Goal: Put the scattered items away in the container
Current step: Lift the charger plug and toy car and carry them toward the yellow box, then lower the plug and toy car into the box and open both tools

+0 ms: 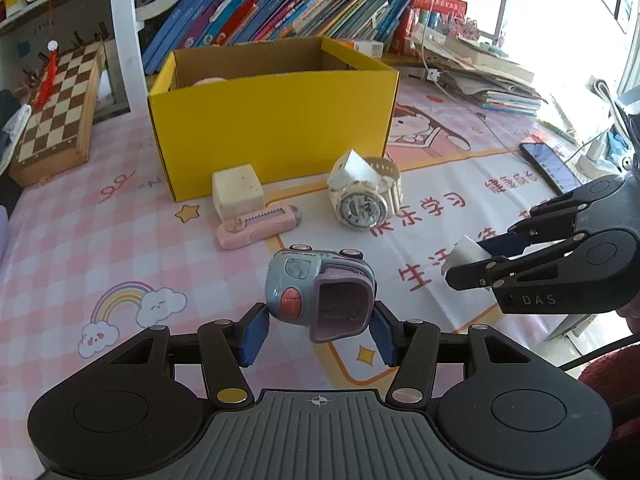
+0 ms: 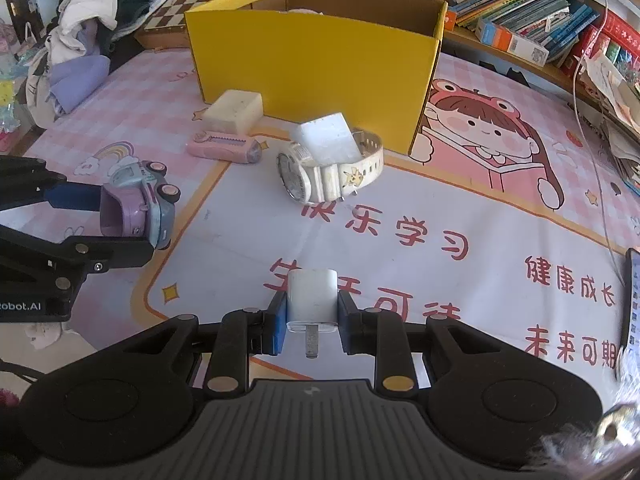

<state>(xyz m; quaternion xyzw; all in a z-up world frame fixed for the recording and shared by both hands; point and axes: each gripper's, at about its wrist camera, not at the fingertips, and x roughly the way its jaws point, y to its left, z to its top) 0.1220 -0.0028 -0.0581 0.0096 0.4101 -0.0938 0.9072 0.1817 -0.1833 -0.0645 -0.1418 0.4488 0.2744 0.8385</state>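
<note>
A blue-grey toy truck (image 1: 320,296) with a purple bucket sits tipped between the blue pads of my left gripper (image 1: 319,316), which is shut on it just above the mat; the right wrist view shows this grip (image 2: 124,220) at the left. My right gripper (image 2: 312,304) is shut on a white charger plug (image 2: 311,296), prongs facing the camera. It appears at the right in the left wrist view (image 1: 466,262). The open yellow box (image 1: 272,128) stands behind, with something pink inside. In front of it lie a white watch (image 1: 366,196), a cream block (image 1: 237,196) and a pink cutter (image 1: 256,228).
A pink printed mat (image 2: 440,240) covers the table. A chessboard (image 1: 60,108) leans at the left, books (image 1: 260,16) line the shelf behind the box, and a phone (image 1: 550,166) and paper stacks lie at the right. Clothes (image 2: 80,40) are heaped at the far left.
</note>
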